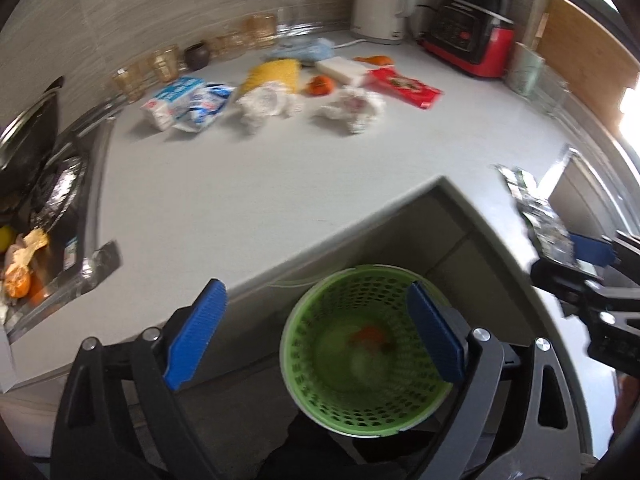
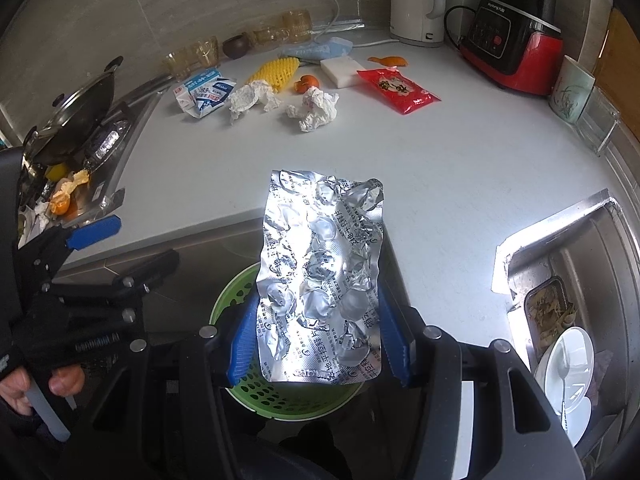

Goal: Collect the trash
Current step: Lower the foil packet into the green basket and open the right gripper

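Observation:
A green mesh bin (image 1: 320, 392) stands on the floor below the counter corner, with something orange and something pale blurred inside. My left gripper (image 1: 316, 300) hangs over it, open, nothing between its blue pads (image 1: 192, 340). My right gripper (image 2: 320, 304) is shut on a crumpled silver blister pack (image 2: 320, 264), held upright above the green bin (image 2: 236, 296). On the white counter (image 2: 440, 168) lie two crumpled tissues (image 2: 316, 108), a blue-white carton (image 2: 204, 92), a yellow foam net (image 2: 276, 72), orange peel (image 2: 306, 82) and a red snack bag (image 2: 398, 90).
A stove with a lidded pan (image 2: 76, 116) and peel scraps is at the left. A steel sink (image 2: 568, 280) with dishes is at the right. A kettle (image 2: 418, 0), a red blender (image 2: 516, 44), glasses (image 2: 200, 52) and a white block (image 2: 340, 68) stand at the back.

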A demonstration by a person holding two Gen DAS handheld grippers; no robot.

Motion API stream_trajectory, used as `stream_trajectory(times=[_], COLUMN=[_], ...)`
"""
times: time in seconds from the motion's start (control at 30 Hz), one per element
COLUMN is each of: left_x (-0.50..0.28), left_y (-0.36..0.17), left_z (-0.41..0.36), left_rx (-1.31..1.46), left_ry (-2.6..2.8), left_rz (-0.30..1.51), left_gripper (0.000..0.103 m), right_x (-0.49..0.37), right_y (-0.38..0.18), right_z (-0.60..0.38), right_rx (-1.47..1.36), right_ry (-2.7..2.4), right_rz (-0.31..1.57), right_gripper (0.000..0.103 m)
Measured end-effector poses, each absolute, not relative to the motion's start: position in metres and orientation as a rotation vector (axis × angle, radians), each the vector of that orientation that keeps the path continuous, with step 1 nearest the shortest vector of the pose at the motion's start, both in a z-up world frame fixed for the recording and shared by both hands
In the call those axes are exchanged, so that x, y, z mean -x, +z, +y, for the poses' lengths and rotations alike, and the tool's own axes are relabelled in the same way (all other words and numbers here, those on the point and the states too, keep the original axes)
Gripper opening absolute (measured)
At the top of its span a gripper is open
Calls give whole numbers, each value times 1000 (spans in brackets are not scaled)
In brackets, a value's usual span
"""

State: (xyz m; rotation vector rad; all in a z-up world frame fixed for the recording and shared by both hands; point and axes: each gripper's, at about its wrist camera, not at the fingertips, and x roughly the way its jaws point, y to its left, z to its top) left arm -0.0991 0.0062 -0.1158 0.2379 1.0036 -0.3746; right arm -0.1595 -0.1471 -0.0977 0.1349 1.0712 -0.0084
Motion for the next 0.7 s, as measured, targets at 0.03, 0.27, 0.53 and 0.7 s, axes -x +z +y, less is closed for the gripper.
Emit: stream_trajectory(times=[0.03, 0.27, 0.53, 0.7], left_x=[95, 72, 56, 46], left_y=[-115, -107, -110, -112], left_z=[11, 43, 49, 49], left_rx=[-231, -174, -155, -159], left_ry=[-357, -255, -278, -297], left_rz=[1002, 958, 981, 992], left_gripper=[87, 87, 87, 87], right_x=[159, 157, 149, 142], right_y=[-99, -117, -130, -125], right_z=[-146, -135, -116, -111], right_rx=[-133, -120, -92, -75], right_ry=[-8, 8, 31, 13], right_rz=[1077, 1131, 1183, 1170], right_gripper=[55, 55, 63, 78])
